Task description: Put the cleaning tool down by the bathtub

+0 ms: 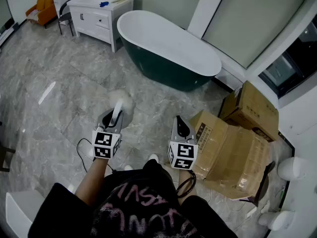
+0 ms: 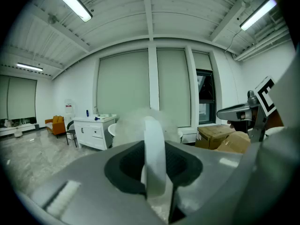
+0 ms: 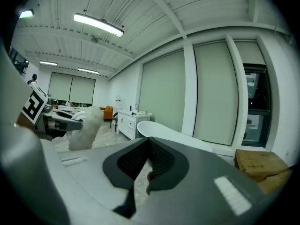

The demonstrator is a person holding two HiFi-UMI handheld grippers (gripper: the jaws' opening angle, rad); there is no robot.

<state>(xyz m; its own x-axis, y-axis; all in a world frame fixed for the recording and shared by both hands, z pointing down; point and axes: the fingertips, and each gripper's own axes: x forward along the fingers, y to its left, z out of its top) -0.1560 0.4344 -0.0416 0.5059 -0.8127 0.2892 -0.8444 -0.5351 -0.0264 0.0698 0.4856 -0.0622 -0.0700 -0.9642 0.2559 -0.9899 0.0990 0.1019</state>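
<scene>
My left gripper (image 1: 114,119) is shut on the white handle of a cleaning tool (image 1: 118,109), a duster whose fluffy white head points ahead above the grey marble floor. In the left gripper view the handle (image 2: 154,156) stands upright between the jaws, with the fluffy head behind it. The bathtub (image 1: 168,48), white inside and dark green outside, stands farther ahead, well apart from both grippers. My right gripper (image 1: 181,128) is shut with nothing in it. The right gripper view shows the tub (image 3: 173,136) ahead and the duster head (image 3: 86,127) at the left.
A white vanity cabinet (image 1: 99,14) stands left of the tub, with an orange chair (image 1: 43,9) beyond it. Cardboard boxes (image 1: 233,150) lie close on the right of my right gripper. A black cable (image 1: 81,148) trails on the floor by my left arm.
</scene>
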